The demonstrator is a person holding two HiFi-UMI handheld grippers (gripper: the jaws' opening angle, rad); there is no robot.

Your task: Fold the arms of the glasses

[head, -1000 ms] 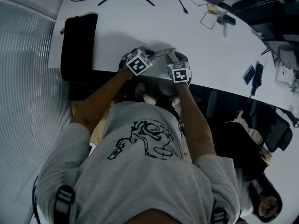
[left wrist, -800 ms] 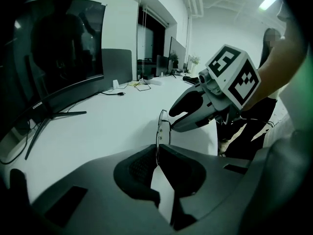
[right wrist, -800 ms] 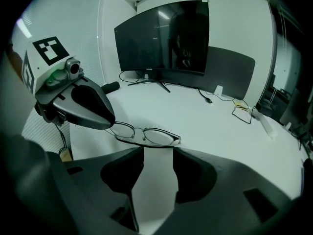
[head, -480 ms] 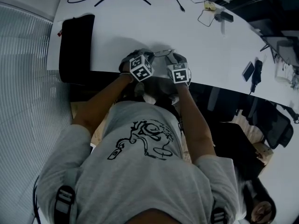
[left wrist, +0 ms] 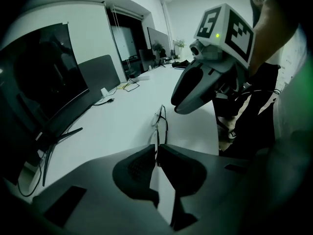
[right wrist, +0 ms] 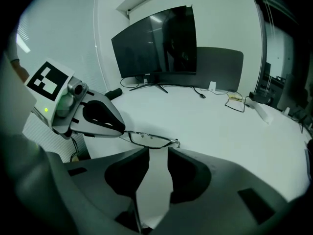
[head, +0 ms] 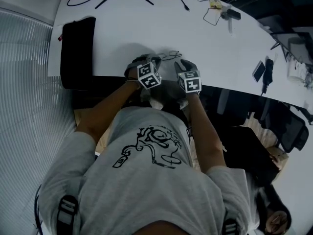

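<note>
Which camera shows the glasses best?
The right gripper view: the glasses show broadside, one end pinched by the left gripper. The left gripper view sees them end-on, foreshortened between its jaws. The head view shows only a small, thin outline.

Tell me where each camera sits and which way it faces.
Head view: on the person's head, looking steeply down at the table; torso, both forearms show.
Left gripper view: rides the left claw, shut on the glasses, facing the right claw.
Right gripper view: looks along its jaws, lately closing, nothing between, toward the monitor.
Both gripper views share the glasses and the opposite claw.
</note>
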